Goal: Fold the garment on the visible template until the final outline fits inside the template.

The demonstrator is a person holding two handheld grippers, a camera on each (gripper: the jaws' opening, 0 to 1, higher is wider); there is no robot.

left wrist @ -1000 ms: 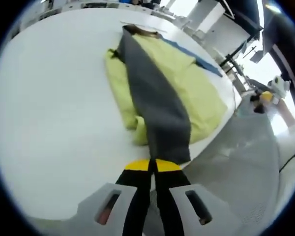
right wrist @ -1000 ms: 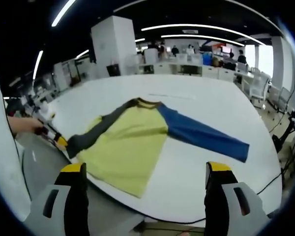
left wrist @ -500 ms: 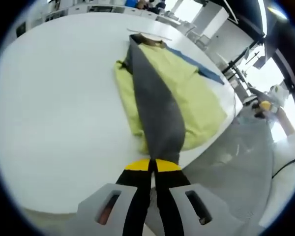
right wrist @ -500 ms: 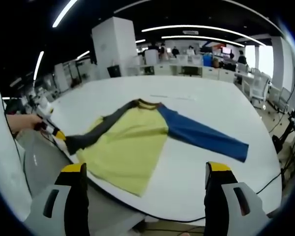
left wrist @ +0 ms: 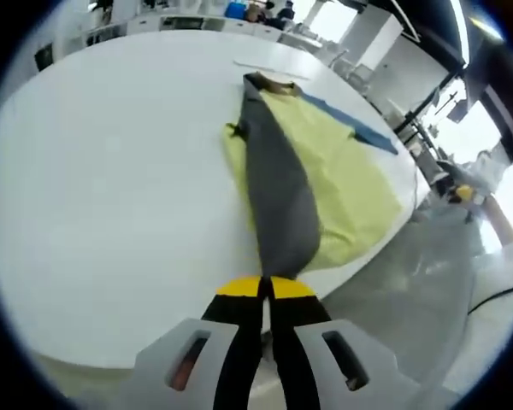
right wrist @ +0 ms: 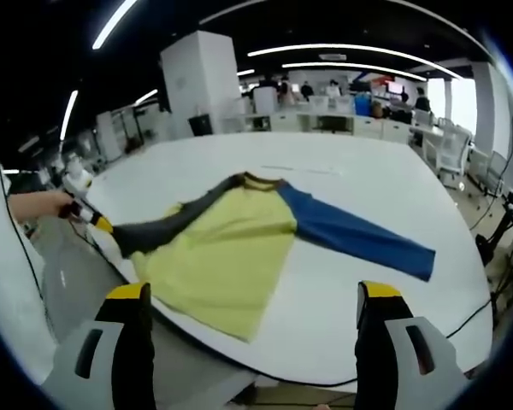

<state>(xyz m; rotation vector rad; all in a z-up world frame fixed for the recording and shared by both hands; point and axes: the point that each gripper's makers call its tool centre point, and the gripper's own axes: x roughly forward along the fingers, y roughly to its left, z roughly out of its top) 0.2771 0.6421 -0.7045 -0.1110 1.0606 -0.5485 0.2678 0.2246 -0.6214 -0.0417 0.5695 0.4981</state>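
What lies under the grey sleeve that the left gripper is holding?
Under the grey sleeve, pulled taut by the shut left gripper, lies the yellow body of the shirt on the white table. The part of the yellow cloth directly beneath the sleeve is covered.

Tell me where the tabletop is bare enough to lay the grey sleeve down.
The white table lies bare beyond the collar and past the blue sleeve; the left gripper view shows more beside the grey sleeve. It is crowded at the near edge, where the yellow shirt body reaches the rim.
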